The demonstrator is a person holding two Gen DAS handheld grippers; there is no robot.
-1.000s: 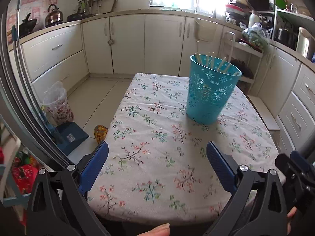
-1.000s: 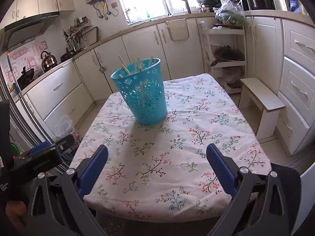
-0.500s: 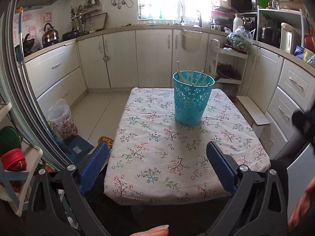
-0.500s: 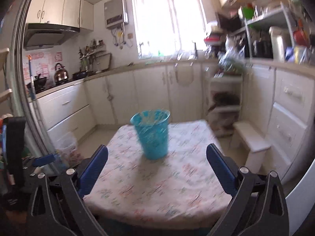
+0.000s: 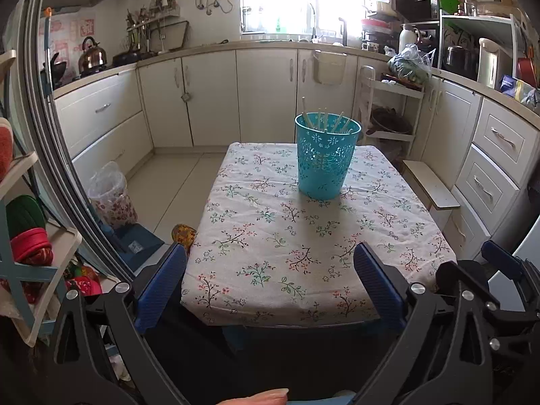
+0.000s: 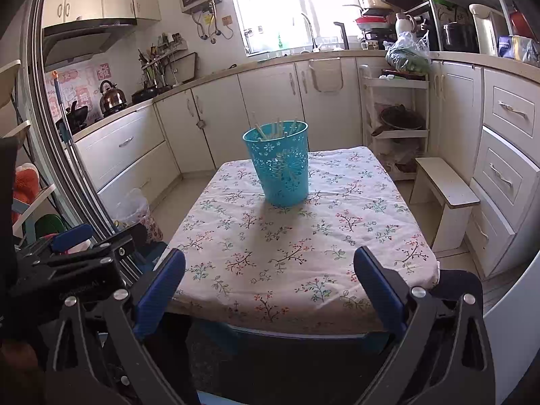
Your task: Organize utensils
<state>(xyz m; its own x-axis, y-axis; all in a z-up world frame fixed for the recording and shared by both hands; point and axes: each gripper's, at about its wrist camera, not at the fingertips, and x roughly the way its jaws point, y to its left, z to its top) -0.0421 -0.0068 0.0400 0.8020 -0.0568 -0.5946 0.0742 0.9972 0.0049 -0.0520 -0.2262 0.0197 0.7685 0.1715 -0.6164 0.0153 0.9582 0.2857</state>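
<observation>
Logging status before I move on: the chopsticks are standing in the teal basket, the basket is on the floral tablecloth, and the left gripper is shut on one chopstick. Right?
Not quite. The left gripper is open and holds nothing, as the left wrist view shows. The rest stands: the chopsticks are in the teal basket, which sits on the floral tablecloth.

Chopsticks (image 5: 337, 122) in basket (image 5: 324, 162), far on table (image 5: 270, 263)
</observation>
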